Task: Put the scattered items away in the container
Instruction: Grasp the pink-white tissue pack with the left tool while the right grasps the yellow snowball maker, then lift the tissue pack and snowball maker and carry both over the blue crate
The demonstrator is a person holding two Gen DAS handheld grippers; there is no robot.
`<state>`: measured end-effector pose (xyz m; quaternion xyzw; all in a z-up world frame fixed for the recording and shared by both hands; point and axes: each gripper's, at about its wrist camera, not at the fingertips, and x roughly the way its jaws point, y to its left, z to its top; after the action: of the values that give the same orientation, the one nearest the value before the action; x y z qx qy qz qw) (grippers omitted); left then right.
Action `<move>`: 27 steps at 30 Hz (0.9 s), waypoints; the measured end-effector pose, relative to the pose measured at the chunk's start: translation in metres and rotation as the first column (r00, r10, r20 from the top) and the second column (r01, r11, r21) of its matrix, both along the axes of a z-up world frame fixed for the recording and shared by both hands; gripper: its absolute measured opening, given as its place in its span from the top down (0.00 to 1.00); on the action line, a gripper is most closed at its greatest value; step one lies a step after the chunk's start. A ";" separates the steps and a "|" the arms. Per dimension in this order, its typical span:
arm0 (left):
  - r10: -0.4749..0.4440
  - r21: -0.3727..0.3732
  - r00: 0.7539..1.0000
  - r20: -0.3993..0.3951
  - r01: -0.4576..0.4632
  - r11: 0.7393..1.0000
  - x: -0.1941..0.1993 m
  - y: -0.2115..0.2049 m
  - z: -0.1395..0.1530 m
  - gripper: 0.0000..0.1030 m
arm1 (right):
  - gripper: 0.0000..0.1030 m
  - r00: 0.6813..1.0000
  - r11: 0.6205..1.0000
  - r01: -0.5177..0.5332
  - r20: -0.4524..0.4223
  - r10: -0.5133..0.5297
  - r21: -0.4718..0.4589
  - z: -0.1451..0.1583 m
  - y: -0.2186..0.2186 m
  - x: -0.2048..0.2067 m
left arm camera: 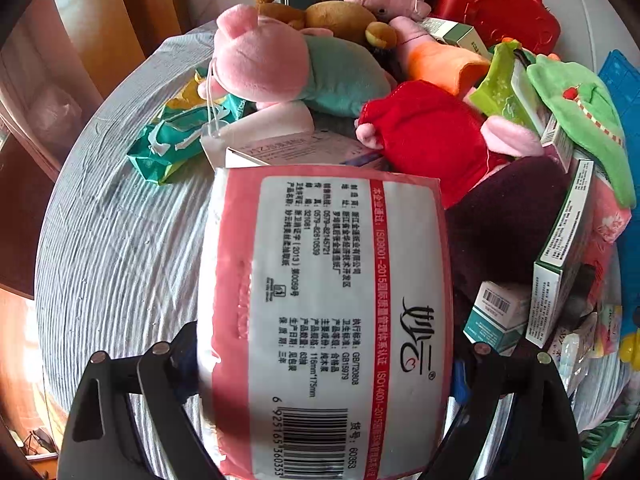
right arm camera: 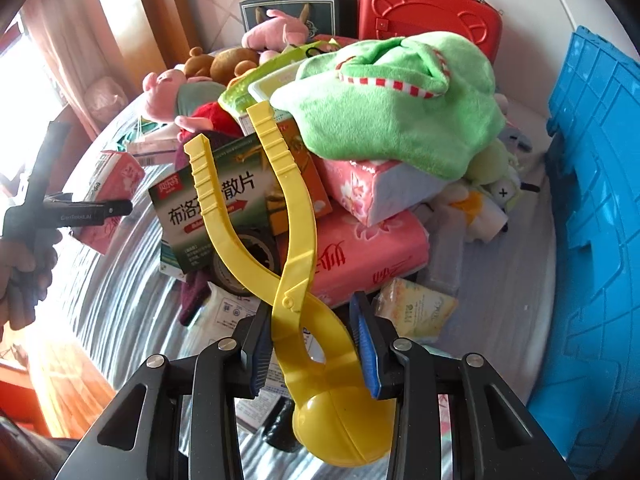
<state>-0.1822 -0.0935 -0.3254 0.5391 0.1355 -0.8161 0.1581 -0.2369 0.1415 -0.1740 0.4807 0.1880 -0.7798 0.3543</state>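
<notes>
Left wrist view: the left gripper (left arm camera: 324, 360) holds a pink-and-white tissue pack (left arm camera: 324, 300) between widely spread jaws, its printed label and barcode facing the camera, lifted above the table (left arm camera: 120, 248) with its ribbed grey cloth. Beyond it, toward the table's far edge, lies a heap: a pink pig plush in a teal shirt (left arm camera: 280, 68), a brown bear plush (left arm camera: 340, 20), a red plush garment (left arm camera: 424, 132) and a green plush (left arm camera: 580, 120). A torn teal wrapper (left arm camera: 176, 140) lies near the left edge.

Right wrist view: the right gripper (right arm camera: 316, 356) has its jaws narrowed onto yellow plastic tongs (right arm camera: 288, 240), gripping them just above their ball-shaped scoop, handles pointing away, raised over the clutter. The blue crate (right arm camera: 592, 220) stands at the table's right edge; a red case (right arm camera: 428, 16) stands upright at the far edge. At the left edge a hand (right arm camera: 24, 268) holds the other gripper.
</notes>
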 end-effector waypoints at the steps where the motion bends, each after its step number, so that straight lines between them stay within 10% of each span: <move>1: -0.001 -0.003 1.000 -0.004 0.001 1.000 0.000 0.002 0.004 0.12 | 0.66 1.000 1.000 0.003 -0.003 -0.003 -0.003 0.003 -0.001 0.001; 27: -0.096 -0.187 0.976 -0.193 0.060 0.981 0.001 0.042 0.190 0.12 | 0.65 0.986 0.974 0.115 -0.099 -0.136 -0.196 0.133 0.057 0.012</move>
<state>-0.1810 -0.0511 -0.1354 0.4422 0.0551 -0.8809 0.1594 -0.2248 0.1980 -0.0411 0.4114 0.1016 -0.8406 0.3373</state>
